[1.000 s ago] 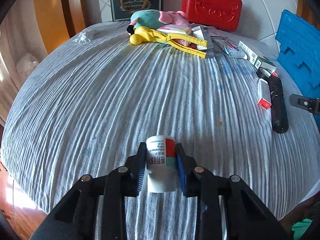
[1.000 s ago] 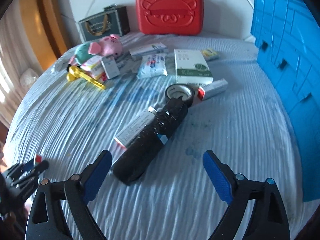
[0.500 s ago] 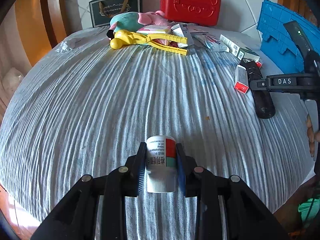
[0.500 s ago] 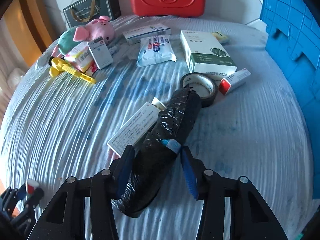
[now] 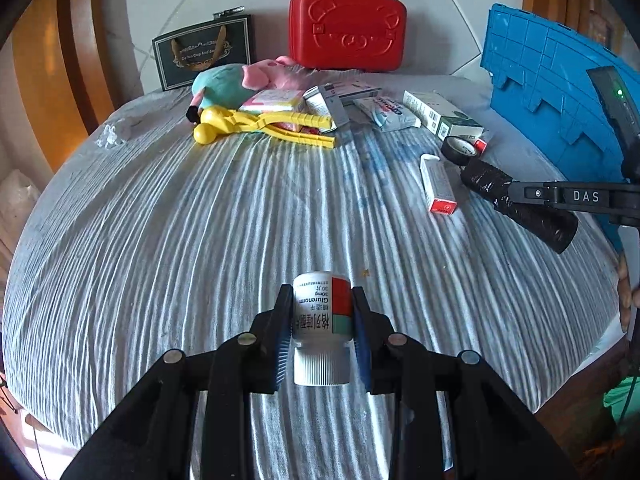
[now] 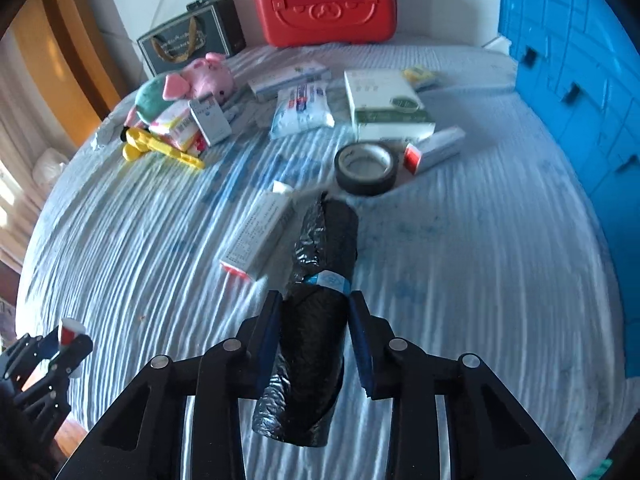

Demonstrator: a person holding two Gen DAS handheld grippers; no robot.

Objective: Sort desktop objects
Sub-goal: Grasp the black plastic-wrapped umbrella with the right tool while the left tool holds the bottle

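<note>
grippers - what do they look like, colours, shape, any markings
Both match: the left gripper and right gripper have matte black angular linkage arms with round silver pivot pins, and blue ribbed pads on the inner faces of the fingers. From the left wrist view, the right gripper's side carries white "DAS" lettering, with a small green light above it. No cables are visible.

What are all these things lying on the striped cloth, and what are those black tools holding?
Medicine bottle: 1, white with red and green label, in left tool.
Black roll: 1, black plastic, in right tool.
Tape ring: 1, black, mid-table.
Long carton: 1, white with red end, beside the black roll.
Large box: 1, white and green, far side.
Plush pig: 1, pink and teal, far left.
Yellow tongs: 1, yellow, by the plush pig.
Red case: 1, red, at the wall.
Blue crate: 1, blue, right edge.
Left tool: black, shut.
Right tool: black, shut.
</note>
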